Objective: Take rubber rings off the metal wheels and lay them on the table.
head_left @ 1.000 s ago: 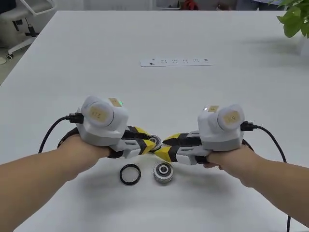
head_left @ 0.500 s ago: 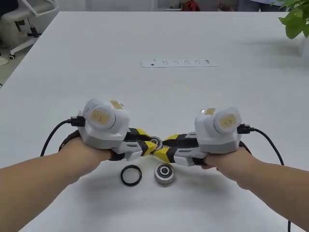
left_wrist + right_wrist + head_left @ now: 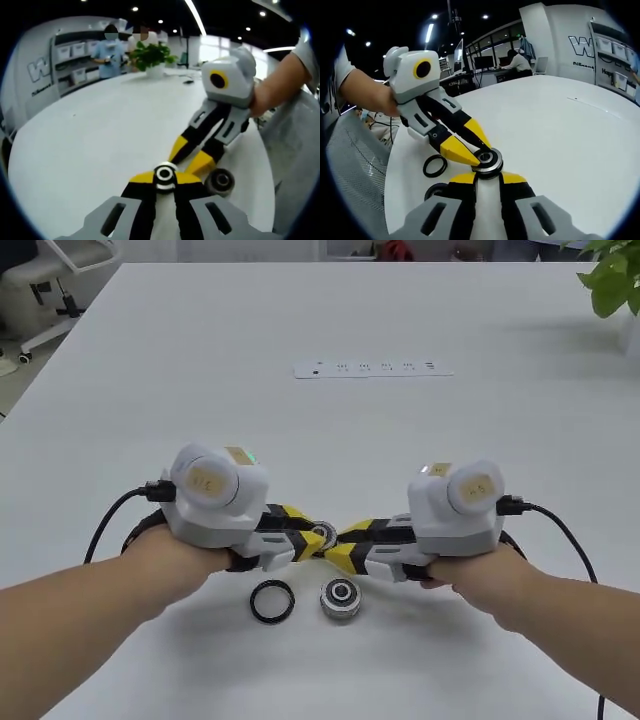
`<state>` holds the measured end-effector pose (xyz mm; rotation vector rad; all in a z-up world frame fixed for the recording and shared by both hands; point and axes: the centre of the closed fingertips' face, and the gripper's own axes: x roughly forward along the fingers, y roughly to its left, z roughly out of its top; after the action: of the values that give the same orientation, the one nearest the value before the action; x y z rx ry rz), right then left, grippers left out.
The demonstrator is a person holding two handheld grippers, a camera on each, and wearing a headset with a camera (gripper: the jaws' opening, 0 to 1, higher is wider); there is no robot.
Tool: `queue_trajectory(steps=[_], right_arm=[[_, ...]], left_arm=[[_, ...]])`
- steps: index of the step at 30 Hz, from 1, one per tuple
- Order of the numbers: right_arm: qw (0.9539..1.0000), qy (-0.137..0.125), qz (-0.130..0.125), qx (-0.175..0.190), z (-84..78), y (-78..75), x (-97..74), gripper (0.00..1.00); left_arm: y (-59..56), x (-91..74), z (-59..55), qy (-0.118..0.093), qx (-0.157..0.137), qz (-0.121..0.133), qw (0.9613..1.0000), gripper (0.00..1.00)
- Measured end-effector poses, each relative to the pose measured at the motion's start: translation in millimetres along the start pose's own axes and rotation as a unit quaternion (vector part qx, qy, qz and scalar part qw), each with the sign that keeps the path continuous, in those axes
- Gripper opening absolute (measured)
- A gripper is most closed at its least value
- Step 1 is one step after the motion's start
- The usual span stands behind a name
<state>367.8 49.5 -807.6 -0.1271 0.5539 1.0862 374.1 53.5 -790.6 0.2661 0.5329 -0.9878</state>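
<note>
Above open tabletop (image 3: pixel 300 430), left claw (image 3: pixel 308 537) and right claw (image 3: pixel 340 546) meet tip to tip, both pinching one wheel (image 3: pixel 321 534).

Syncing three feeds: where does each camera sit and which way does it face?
Head view: on the person's head, facing forward and down at the table; shows left gripper, right gripper, left hand, right hand.
Left gripper view: on the left gripper, facing the right gripper and right hand; own jaws below.
Right gripper view: on the right gripper, facing the left gripper and left hand; own jaws below.
Shared: the wheel both grip.
</note>
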Motion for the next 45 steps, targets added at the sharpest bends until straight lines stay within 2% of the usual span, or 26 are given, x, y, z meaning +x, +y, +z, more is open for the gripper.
queue_trajectory(steps=[5, 7, 12, 15, 18, 21, 25, 35, 39, 45], right_arm=[[1.0, 0.003, 0.001, 0.005, -1.8, -0.8, -1.6, 0.1], [0.9999, 0.008, 0.0, 0.009, -4.0, -1.0, -2.3, 0.03], [0.9999, 0.005, -0.002, 0.009, -3.4, -0.8, -1.6, 0.02], [0.9998, 0.005, -0.002, 0.021, -4.0, -1.4, -1.5, 0.0], [0.9992, 0.002, -0.002, 0.041, -4.4, -3.7, -2.2, 0.0], [0.9963, -0.013, 0.001, 0.085, -2.0, -5.4, -4.5, 0.0], [0.9932, -0.024, 0.001, 0.114, 0.1, -8.7, -7.5, 0.0], [0.9905, -0.033, 0.001, 0.133, 2.9, -8.5, -9.5, 0.0], [0.9867, -0.051, 0.005, 0.155, 10.4, -8.2, -11.9, 0.0], [0.9882, -0.047, 0.005, 0.146, 10.3, -5.9, -11.5, 0.0]], left_arm=[[1.5, 0.6, -0.1, -0.002, -0.002, 0.002, 1.0, 0.13], [2.0, 0.7, -0.1, -0.003, -0.004, 0.005, 1.0, 0.13], [1.6, 0.8, 0.0, -0.002, -0.007, 0.007, 1.0, 0.13], [1.6, 0.6, -0.1, -0.001, -0.006, 0.008, 1.0, 0.13], [0.5, 0.2, -0.2, 0.001, -0.003, 0.008, 1.0, 0.13], [-1.0, -0.3, -0.2, 0.002, 0.002, 0.007, 1.0, 0.12], [-0.8, -0.3, -0.5, 0.005, 0.006, 0.009, 0.9999, 0.12], [0.9, -1.0, -2.1, 0.012, 0.011, 0.01, 0.9998, 0.12], [0.6, -1.1, -2.4, 0.014, 0.013, 0.01, 0.9998, 0.12], [0.4, -0.8, -3.0, 0.017, 0.014, 0.012, 0.9997, 0.12]])
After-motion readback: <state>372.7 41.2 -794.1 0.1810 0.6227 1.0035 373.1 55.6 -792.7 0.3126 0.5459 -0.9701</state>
